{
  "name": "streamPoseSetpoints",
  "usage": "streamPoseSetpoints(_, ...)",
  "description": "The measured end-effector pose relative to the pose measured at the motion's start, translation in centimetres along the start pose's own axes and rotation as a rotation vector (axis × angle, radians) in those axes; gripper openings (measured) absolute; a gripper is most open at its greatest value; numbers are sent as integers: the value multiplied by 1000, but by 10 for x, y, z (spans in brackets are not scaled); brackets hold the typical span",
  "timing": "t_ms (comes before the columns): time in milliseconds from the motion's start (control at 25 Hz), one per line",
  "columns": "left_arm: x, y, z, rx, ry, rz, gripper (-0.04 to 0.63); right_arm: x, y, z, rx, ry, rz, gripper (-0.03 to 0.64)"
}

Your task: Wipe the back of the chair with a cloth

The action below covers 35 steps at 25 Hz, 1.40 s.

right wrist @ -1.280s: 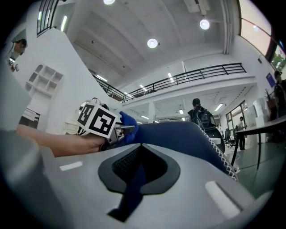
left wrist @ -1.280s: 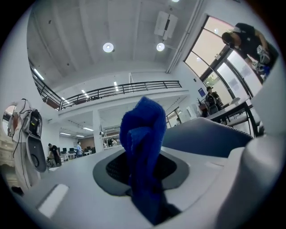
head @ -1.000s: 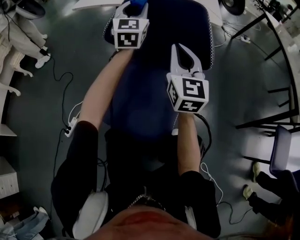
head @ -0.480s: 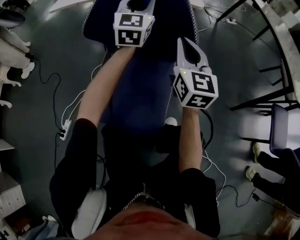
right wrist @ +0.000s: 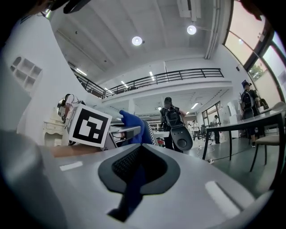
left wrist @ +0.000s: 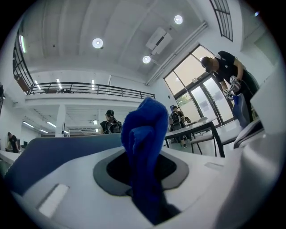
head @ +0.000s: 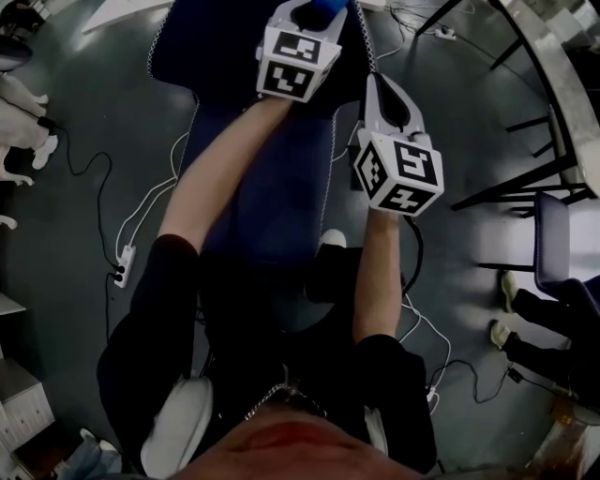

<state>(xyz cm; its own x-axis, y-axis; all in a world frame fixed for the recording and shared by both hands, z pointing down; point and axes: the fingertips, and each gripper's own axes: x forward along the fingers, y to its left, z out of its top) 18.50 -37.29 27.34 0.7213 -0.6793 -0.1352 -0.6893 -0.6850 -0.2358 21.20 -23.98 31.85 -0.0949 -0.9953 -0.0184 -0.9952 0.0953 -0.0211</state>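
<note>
The dark blue chair back (head: 267, 178) runs up the middle of the head view, below both forearms. My left gripper (head: 317, 11) is at the chair's top edge, shut on a bright blue cloth (head: 330, 6). In the left gripper view the bunched cloth (left wrist: 145, 129) stands up from between the jaws, with the chair's top edge (left wrist: 49, 156) at the left. My right gripper (head: 382, 86) hovers by the chair's right edge, shut with nothing held. The right gripper view shows the right gripper (right wrist: 138, 172) and, beyond it, the left gripper's marker cube (right wrist: 89, 125) and the cloth (right wrist: 132, 125).
Cables and a power strip (head: 122, 265) lie on the grey floor to the left. At the right are black table legs (head: 506, 178), another chair (head: 553, 234) and a person's shoes (head: 502, 333). Several people and tables (left wrist: 196, 127) stand in the hall.
My left gripper has moved to the right along the chair's top edge with the cloth in it. The right gripper has kept its place beside the chair's right edge.
</note>
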Motion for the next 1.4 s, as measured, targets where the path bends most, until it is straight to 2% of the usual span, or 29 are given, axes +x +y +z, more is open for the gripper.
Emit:
streamPoseSetpoints(120, -8, 5, 4, -18, -11, 0, 112, 0, 2, -3, -6, 2, 10, 3)
streamPoseSetpoints(280, -26, 23, 11, -2, -45, 27, 112, 5, 13, -5, -20, -5, 39, 3)
streamPoseSetpoints(600, -84, 100, 13, 15, -43, 160, 112, 27, 70, -19, -78, 4, 166, 3)
streamPoseSetpoints(1040, -147, 198, -18, 73, 60, 362, 112, 46, 133, -33, -113, 25, 285, 3)
streamPoseSetpoints(1240, -161, 222, -42, 71, 104, 400, 112, 53, 153, -39, -120, 37, 311, 3)
streamPoseSetpoints(1400, -158, 225, -52, 82, 126, 410, 112, 55, 153, -42, -134, 47, 308, 3)
